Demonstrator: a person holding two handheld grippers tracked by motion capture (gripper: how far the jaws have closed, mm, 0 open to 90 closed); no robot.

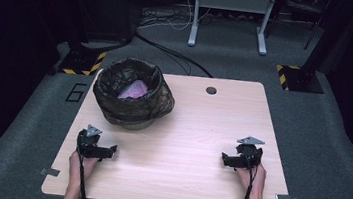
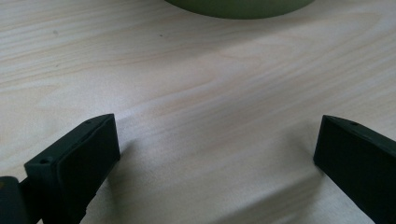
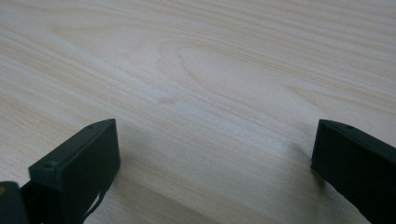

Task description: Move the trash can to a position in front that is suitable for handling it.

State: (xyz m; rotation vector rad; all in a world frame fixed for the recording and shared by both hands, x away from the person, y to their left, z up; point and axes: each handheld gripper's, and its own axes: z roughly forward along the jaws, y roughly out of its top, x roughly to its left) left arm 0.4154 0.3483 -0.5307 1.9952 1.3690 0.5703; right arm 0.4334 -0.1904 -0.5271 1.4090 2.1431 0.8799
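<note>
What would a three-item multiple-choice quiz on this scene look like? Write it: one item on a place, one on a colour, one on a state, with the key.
1. Where does the bin stand on the table?
A. far left part
B. near right corner
C. dead centre

2. What colour is the thing lying inside the bin's black bag?
A. yellow
B. pink-purple
C. green

3. How do the jaws of the left gripper and the right gripper stand?
A. both shut on the bag
B. one open, one shut
C. both wide open, nothing between

Key: 1 A, since the high view shows the bin on the far left part, beyond the left gripper. 2 B, a pink-purple patch shows in the bin's mouth. 3 C, each gripper view shows bare wood between widely parted jaws.
</note>
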